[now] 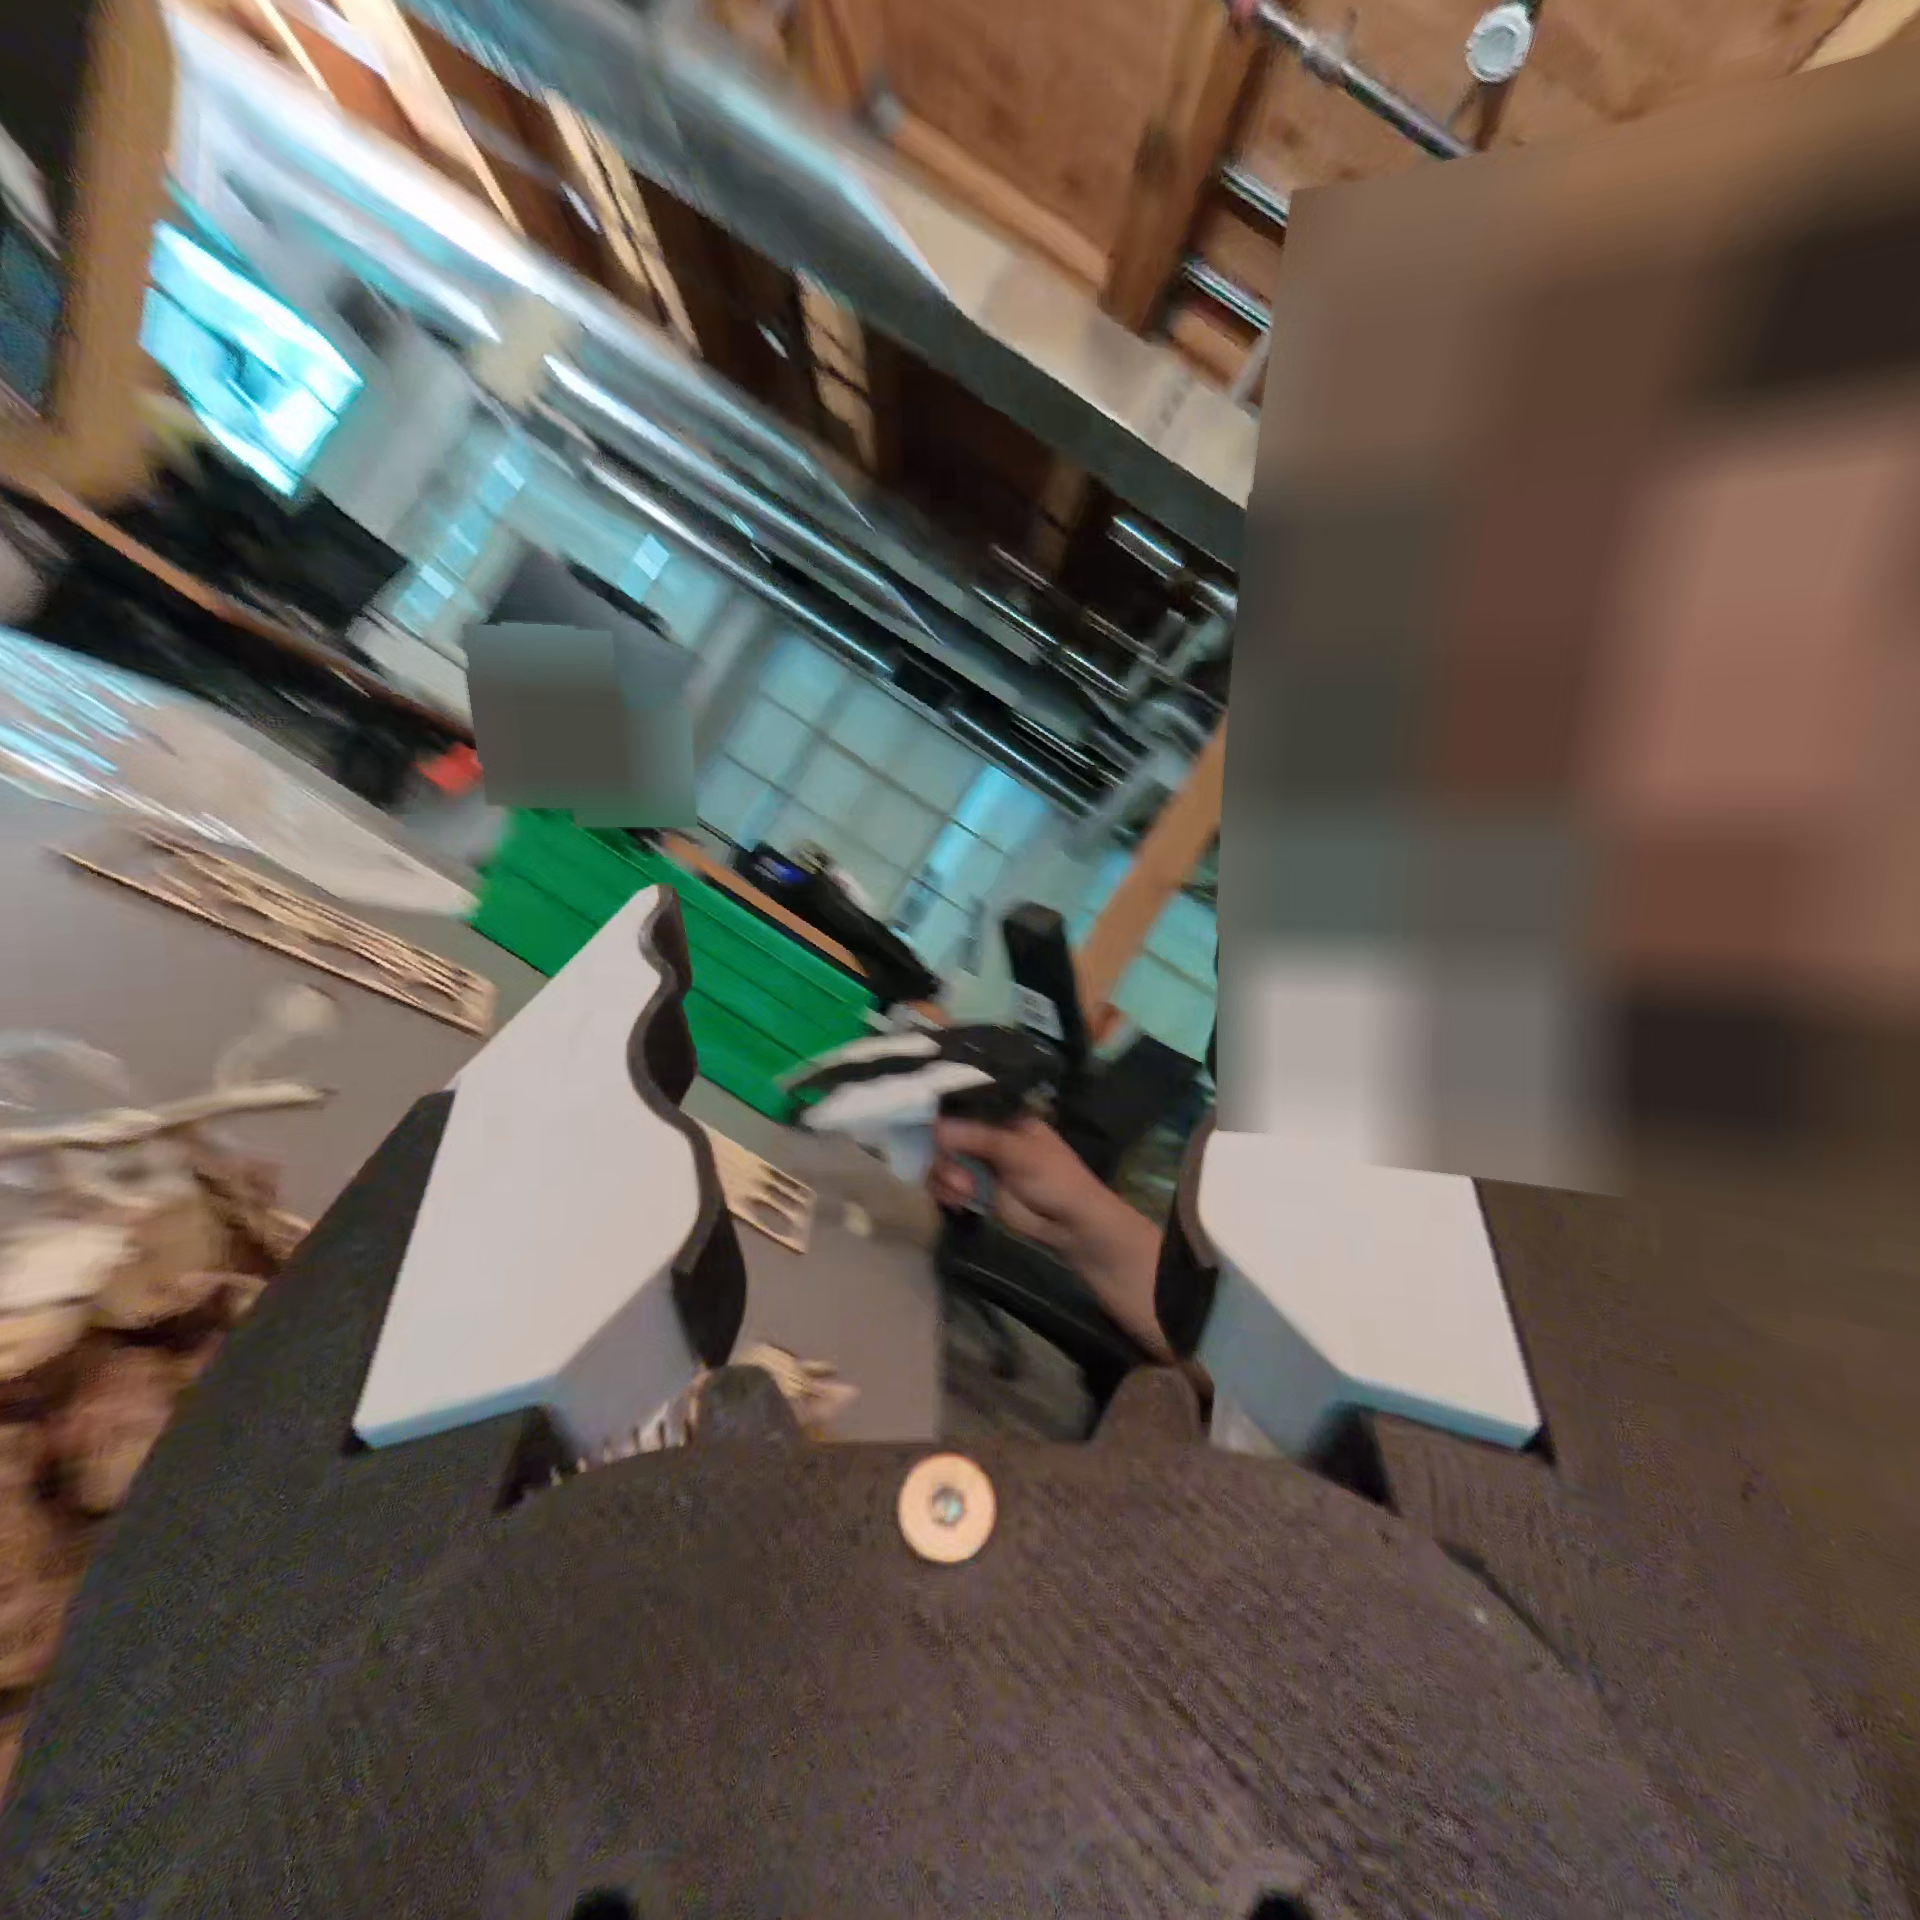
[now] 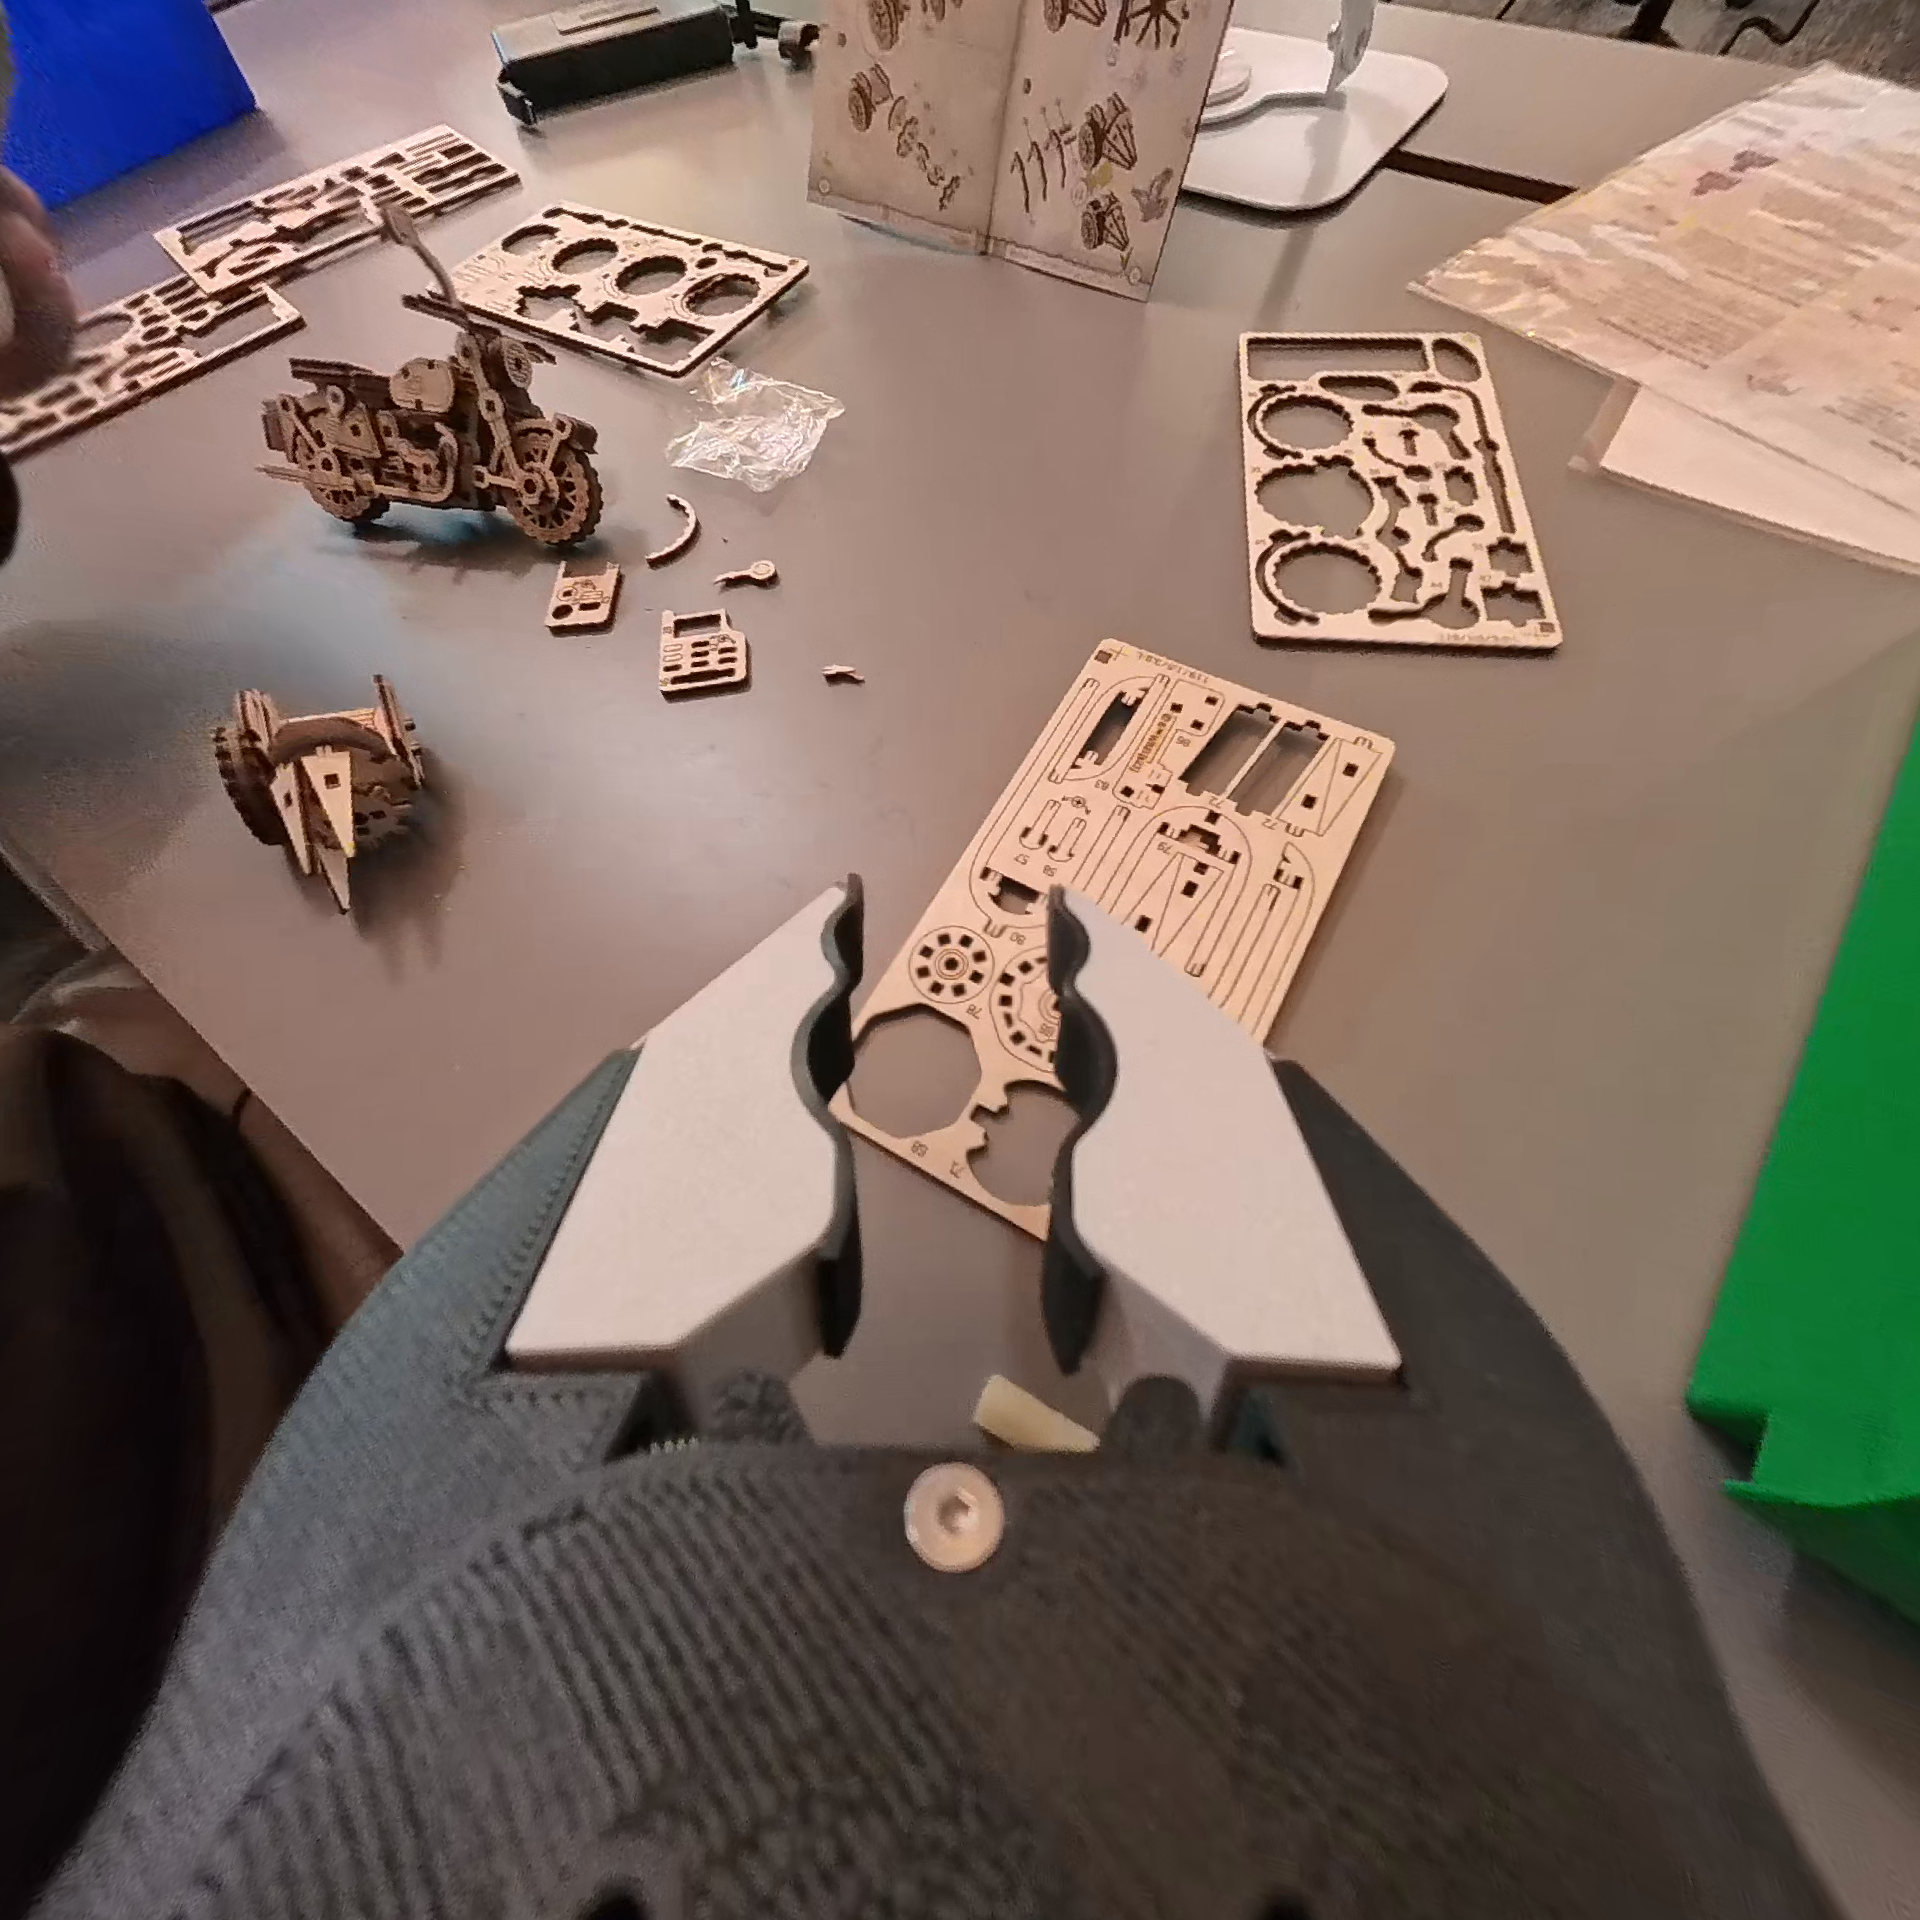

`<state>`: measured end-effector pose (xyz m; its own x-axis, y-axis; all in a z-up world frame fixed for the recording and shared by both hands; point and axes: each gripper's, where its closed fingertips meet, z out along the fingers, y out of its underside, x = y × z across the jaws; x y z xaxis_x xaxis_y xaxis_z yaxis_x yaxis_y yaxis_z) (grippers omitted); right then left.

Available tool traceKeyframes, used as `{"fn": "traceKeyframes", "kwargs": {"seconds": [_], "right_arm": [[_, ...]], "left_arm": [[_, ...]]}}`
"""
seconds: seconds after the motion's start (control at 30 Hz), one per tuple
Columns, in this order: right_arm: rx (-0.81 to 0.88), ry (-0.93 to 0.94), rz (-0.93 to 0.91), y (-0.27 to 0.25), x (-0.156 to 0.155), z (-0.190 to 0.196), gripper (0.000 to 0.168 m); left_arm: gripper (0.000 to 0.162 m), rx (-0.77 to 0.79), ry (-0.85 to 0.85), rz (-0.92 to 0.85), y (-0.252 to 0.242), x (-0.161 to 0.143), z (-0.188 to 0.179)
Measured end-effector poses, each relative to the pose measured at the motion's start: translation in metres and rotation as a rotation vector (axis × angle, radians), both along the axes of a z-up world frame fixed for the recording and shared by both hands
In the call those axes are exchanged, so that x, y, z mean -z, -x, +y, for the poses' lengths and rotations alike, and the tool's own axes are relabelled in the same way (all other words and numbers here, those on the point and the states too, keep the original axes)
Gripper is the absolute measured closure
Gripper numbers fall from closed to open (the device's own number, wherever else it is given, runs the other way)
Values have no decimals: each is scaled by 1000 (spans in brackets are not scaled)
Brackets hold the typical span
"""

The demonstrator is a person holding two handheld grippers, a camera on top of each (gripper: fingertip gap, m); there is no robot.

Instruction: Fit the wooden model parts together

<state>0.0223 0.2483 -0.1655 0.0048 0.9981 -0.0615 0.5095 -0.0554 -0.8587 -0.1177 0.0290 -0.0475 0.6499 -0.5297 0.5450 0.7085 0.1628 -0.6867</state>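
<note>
A built wooden motorcycle [image 2: 436,436] stands on the grey table [image 2: 935,540] at the far left. A smaller wooden wheel assembly [image 2: 312,779] lies nearer, on the left. Loose flat parts [image 2: 704,649] lie between them. My right gripper [image 2: 954,904] is open and empty, jaws a narrow gap apart, just above a part sheet [image 2: 1195,831] with pieces still in it. My left gripper [image 1: 935,1039] is wide open and empty, raised and tilted up off the table; its right fingertip is hidden. A blurred wooden shape [image 1: 114,1226] sits at its left.
Punched-out sheets [image 2: 1392,499] [image 2: 634,281] lie around, with a clear plastic wrapper [image 2: 758,416], an upright instruction booklet [image 2: 997,125], papers [image 2: 1766,312] and a green block [image 2: 1829,1143] at right. The left wrist view shows a hand [image 1: 1039,1184] holding the other gripper.
</note>
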Motion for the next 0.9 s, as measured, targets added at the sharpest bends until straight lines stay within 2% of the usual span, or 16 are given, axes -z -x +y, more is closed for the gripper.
{"fn": "traceKeyframes", "kwargs": {"seconds": [0.07, 0.13, 0.27, 0.43, 0.57, 0.77, 0.9], "right_arm": [[-6, -15, 5, 1, -1, -2, 135], [-16, -17, 12, 3, -1, -5, 136], [-36, -17, 14, 8, 0, -9, 136], [-53, -25, 36, 13, -6, -12, 137], [-97, -44, 90, 27, -20, -20, 137], [-207, -82, 72, 56, -13, -37, 138], [-267, -61, 87, 71, -14, -46, 138]], "left_arm": [[65, -200, -9, 66, 23, -4, -9], [66, -326, 6, 105, 38, -4, -13], [63, -326, 81, 143, 38, 5, -6], [71, -359, 125, 203, 37, 12, -9], [78, -475, 150, 218, 52, 18, -27], [85, -574, 130, 82, 66, 18, -65], [90, -668, 165, 100, 68, 21, -84]]}}
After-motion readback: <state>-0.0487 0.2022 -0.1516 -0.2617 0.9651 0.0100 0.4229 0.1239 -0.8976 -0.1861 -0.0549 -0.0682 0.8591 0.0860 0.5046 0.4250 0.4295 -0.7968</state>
